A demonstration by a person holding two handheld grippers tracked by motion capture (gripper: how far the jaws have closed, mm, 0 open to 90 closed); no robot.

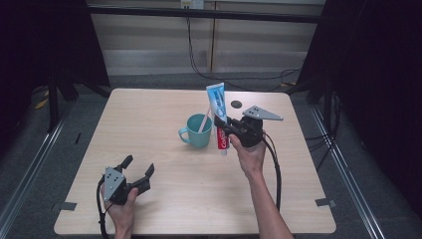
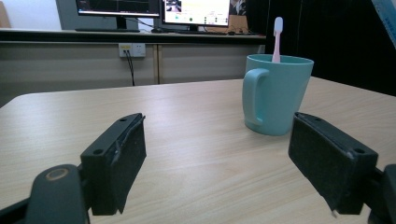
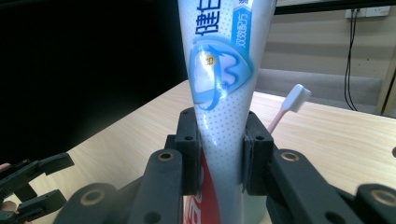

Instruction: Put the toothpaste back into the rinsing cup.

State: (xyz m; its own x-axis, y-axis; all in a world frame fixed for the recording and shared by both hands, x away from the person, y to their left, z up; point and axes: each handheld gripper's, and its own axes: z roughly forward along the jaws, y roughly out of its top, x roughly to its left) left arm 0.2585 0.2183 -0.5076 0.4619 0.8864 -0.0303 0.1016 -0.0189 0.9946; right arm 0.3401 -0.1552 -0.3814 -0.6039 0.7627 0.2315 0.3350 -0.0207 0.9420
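A white, blue and red toothpaste tube [image 1: 219, 115] stands upright, cap down, with my right gripper [image 1: 222, 127] shut on its lower half just right of a teal mug [image 1: 197, 131]. The right gripper view has both pads pressing the tube [image 3: 219, 84] from either side. A pink toothbrush [image 1: 203, 122] leans inside the mug, head up; it rises above the mug rim [image 2: 279, 58] as the toothbrush [image 2: 277, 37]. My left gripper [image 1: 139, 168] rests near the table's front left, jaws open with nothing between them [image 2: 215, 158], pointing toward the mug [image 2: 273, 93].
The wooden table [image 1: 164, 179] has bare surface in front of the mug. A small dark disc [image 1: 236, 104] lies near the far edge. Cables trail from both grippers over the front edge. Black frame posts stand at both sides.
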